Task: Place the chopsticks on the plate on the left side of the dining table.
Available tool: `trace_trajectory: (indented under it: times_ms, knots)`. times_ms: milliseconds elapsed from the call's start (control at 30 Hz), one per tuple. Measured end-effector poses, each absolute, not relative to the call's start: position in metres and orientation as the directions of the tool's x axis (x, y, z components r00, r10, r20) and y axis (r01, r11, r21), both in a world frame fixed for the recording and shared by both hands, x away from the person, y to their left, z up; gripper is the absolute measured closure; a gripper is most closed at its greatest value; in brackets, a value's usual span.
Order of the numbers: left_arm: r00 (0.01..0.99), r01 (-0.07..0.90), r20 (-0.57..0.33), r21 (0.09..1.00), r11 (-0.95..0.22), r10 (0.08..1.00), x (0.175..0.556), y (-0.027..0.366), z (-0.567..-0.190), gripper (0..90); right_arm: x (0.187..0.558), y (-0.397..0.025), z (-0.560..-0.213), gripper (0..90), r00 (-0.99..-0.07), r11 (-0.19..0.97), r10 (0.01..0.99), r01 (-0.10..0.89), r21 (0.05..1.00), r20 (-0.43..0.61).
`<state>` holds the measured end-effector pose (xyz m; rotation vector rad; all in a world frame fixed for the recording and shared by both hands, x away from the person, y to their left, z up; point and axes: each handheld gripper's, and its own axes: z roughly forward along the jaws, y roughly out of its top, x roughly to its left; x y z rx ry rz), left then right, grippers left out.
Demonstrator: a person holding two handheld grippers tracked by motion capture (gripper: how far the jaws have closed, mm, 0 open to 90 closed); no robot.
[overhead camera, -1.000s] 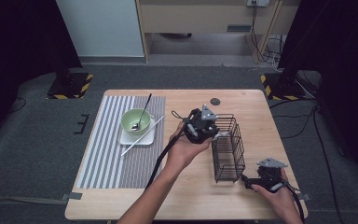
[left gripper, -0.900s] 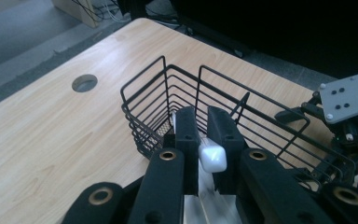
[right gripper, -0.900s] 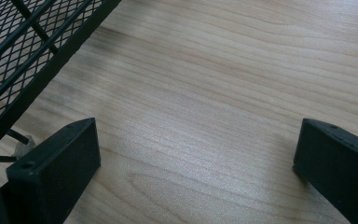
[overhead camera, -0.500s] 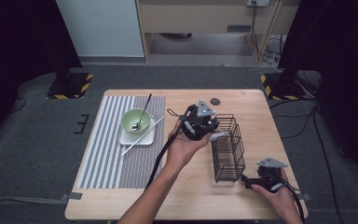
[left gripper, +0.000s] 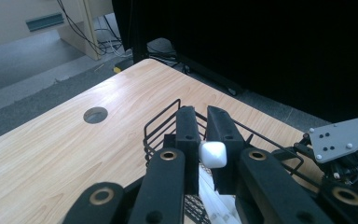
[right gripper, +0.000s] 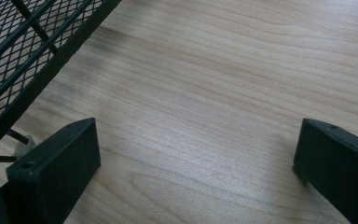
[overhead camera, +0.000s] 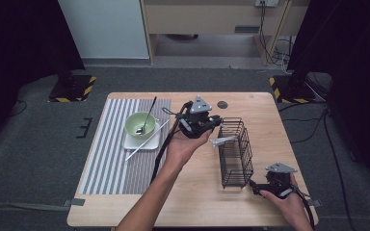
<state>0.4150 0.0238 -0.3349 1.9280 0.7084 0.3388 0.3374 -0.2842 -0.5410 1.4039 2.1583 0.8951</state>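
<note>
Gripping a white utensil (overhead camera: 223, 141) between closed jaws, left gripper (overhead camera: 207, 126) hovering at the rim of the black wire basket (overhead camera: 234, 153), utensil's end reaching over it. Right gripper (overhead camera: 270, 185) resting on the wooden table (overhead camera: 197, 202) just beside the basket's near corner, jaws spread wide and holding nothing. Sitting well to the left on a striped mat (overhead camera: 108, 149): green bowl (overhead camera: 139, 125) with spoon, white plate (overhead camera: 147, 142), chopsticks. Grey carpet and dark curtains surrounding the table.

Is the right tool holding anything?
No, the right tool has its jaws wide apart over bare table, with nothing between them.
</note>
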Motion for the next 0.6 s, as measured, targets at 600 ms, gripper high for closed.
trace_trajectory:
  times_ms: [600]
  knots:
    - [0.786,0.325,-0.085,0.899,-0.293,0.612,0.420,0.038,-0.330,83.0,0.338,-0.284,-0.541,0.4,-0.408,0.287,0.913,0.648,0.706,0.004]
